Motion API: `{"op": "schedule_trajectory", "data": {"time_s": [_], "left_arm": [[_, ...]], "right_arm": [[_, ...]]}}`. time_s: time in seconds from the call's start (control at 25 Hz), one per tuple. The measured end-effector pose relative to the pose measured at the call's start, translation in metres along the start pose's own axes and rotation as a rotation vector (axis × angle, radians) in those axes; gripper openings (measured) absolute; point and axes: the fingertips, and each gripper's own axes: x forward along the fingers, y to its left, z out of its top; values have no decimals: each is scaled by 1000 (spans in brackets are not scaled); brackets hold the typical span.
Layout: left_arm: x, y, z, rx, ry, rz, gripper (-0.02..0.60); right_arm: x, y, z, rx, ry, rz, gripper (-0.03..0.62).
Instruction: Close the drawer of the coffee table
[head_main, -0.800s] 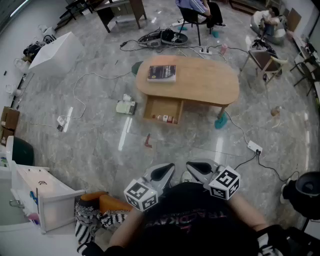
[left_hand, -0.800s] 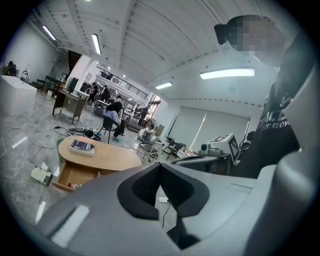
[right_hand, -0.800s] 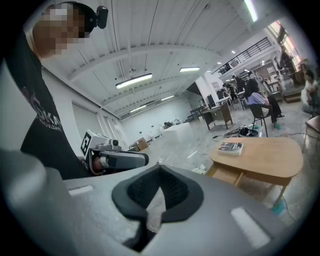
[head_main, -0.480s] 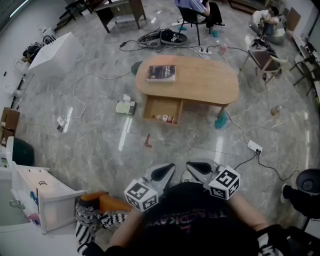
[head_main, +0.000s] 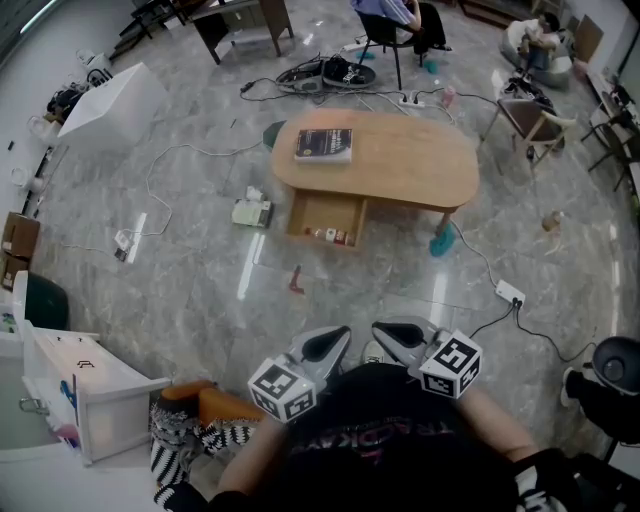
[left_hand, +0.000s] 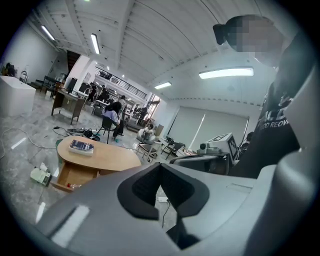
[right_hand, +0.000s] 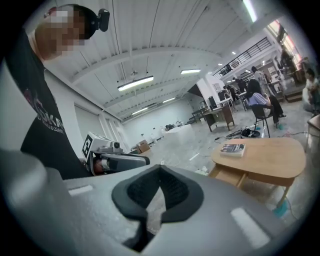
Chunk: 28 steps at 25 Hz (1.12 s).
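Observation:
A light wooden oval coffee table (head_main: 400, 160) stands on the marble floor well ahead of me, also seen as the coffee table (left_hand: 107, 156) and the coffee table (right_hand: 272, 152). Its drawer (head_main: 325, 221) hangs pulled out toward me with small items inside; the drawer (left_hand: 75, 176) shows open in the left gripper view too. A dark book (head_main: 324, 145) lies on the tabletop. My left gripper (head_main: 334, 341) and right gripper (head_main: 388, 333) are held close to my chest, far from the table, both shut and empty.
Cables and a power strip (head_main: 509, 294) trail over the floor right of the table. A small box (head_main: 251, 213) lies left of the drawer, a teal object (head_main: 442, 242) by the table's right leg. A white cabinet (head_main: 85, 395) stands at my left. People sit on chairs beyond the table.

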Motion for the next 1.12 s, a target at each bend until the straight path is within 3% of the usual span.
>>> {"op": "schedule_trajectory", "data": {"time_s": [0.24,0.8,1.12], "left_arm": [[-2,5,2,2,0,11,0],[-25,24,22,13,-39,102,-2],[-49,84,38,11,-82,131,-2]], "right_arm": [[4,5,4,-17,-17,39,0],[11,-3,21,-3,-64,20,0],[46,-18,32,15,-95,-56,0]]}}
